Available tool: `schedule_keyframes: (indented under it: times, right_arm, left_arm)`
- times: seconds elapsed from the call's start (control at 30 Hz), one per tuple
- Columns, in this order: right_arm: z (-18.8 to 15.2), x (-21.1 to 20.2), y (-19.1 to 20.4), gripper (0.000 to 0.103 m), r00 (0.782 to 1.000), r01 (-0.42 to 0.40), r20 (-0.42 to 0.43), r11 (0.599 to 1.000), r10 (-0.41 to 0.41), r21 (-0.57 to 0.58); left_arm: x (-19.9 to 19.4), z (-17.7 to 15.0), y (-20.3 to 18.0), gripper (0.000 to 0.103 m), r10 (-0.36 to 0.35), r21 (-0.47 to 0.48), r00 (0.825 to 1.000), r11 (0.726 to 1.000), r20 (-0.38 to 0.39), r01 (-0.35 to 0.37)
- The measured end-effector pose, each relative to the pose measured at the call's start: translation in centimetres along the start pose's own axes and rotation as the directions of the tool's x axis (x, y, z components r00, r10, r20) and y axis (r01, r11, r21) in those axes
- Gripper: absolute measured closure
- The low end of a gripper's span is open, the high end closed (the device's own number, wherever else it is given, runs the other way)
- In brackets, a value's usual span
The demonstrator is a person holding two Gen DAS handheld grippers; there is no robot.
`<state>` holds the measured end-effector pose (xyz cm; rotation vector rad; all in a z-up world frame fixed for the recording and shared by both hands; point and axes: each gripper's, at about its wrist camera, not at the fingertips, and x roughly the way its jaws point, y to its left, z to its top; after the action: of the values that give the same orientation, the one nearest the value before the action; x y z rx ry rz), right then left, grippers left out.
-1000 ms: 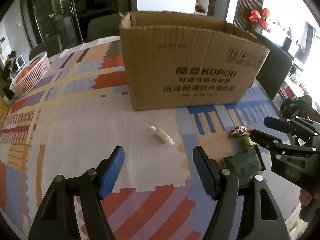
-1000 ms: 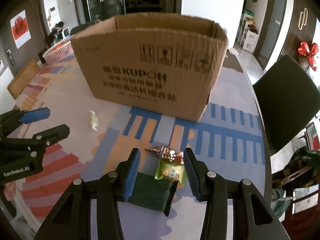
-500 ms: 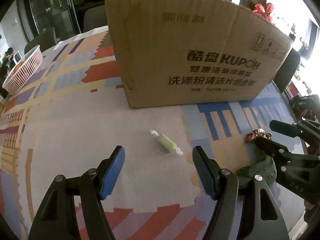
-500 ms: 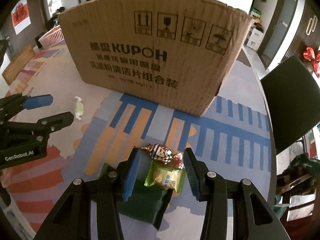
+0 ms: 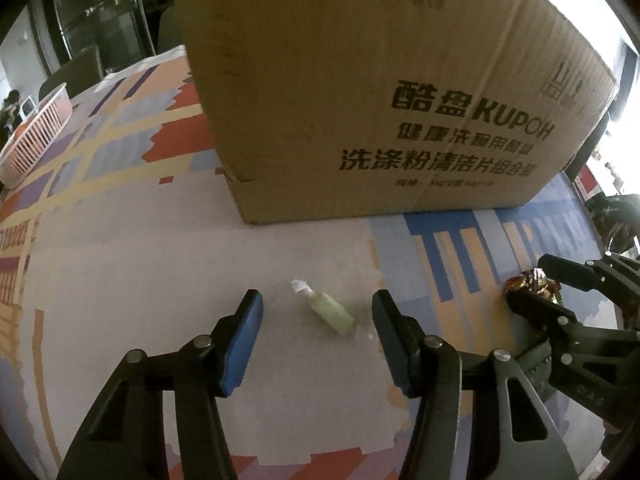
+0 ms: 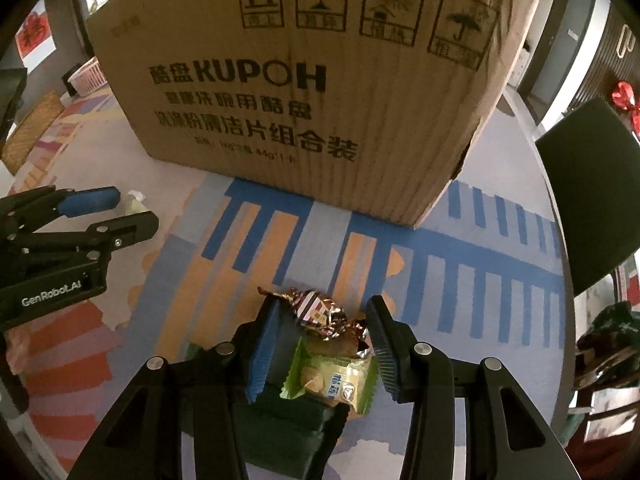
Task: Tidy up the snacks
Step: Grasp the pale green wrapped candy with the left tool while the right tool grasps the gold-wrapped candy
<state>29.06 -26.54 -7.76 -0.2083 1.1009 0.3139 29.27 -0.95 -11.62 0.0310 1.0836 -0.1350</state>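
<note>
Both grippers have spread fingers: the left gripper (image 5: pixel 316 322) flanks a green candy (image 5: pixel 330 314), the right gripper (image 6: pixel 322 338) flanks a snack packet (image 6: pixel 334 376) before the cardboard box (image 6: pixel 320 80).

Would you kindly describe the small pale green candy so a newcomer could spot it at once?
Start at the big cardboard box on the patterned tablecloth. Just before its front corner, the pale green candy lies between the open left gripper fingers. Unlike the snacks to the right, it is slim, twist-ended and alone.
</note>
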Motion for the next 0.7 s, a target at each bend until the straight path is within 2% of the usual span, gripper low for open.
schedule_keyframes:
  times: [0.03, 0.1, 0.17, 0.2, 0.27, 0.3, 0.7]
  right_arm:
    - [0.0, 0.0, 0.1, 0.059, 1.0, 0.0, 0.002, 1.0, 0.0, -0.002]
    - [0.0, 0.0, 0.1, 0.066, 1.0, -0.001, 0.006, 1.0, 0.001, -0.004]
    - [-0.1, 0.0, 0.0, 0.067, 1.0, -0.007, 0.006, 1.0, 0.007, -0.004]
    - [-0.2, 0.1, 0.0, 0.072, 1.0, -0.008, 0.008, 1.0, 0.008, -0.003]
    - [-0.3, 0.0, -0.1, 0.083, 1.0, -0.018, 0.011, 1.0, 0.018, 0.002]
    - [-0.3, 0.0, -0.2, 0.083, 1.0, -0.025, 0.012, 1.0, 0.025, 0.006]
    - [-0.2, -2.2, -0.6, 0.084, 0.996, -0.046, 0.076, 0.999, 0.044, 0.023]
  left_arm:
    - [0.2, 0.1, 0.1, 0.051, 0.004, 0.003, 1.0, 1.0, 0.001, -0.004]
    - [0.3, 0.2, 0.1, 0.061, 0.008, 0.01, 1.0, 1.0, 0.006, -0.008]
    - [0.2, 0.3, 0.0, 0.069, -0.004, 0.011, 1.0, 1.0, 0.004, 0.004]
    - [0.2, 0.3, 0.0, 0.076, -0.011, 0.015, 1.0, 1.0, 0.003, 0.011]
    - [0.0, 0.2, -0.2, 0.084, -0.026, 0.022, 1.0, 0.999, 0.0, 0.026]
    - [0.0, 0.2, -0.2, 0.088, -0.031, 0.022, 1.0, 0.999, 0.0, 0.031]
    - [-2.2, 0.0, -0.1, 0.09, -0.086, 0.024, 0.995, 0.996, 0.049, 0.085]
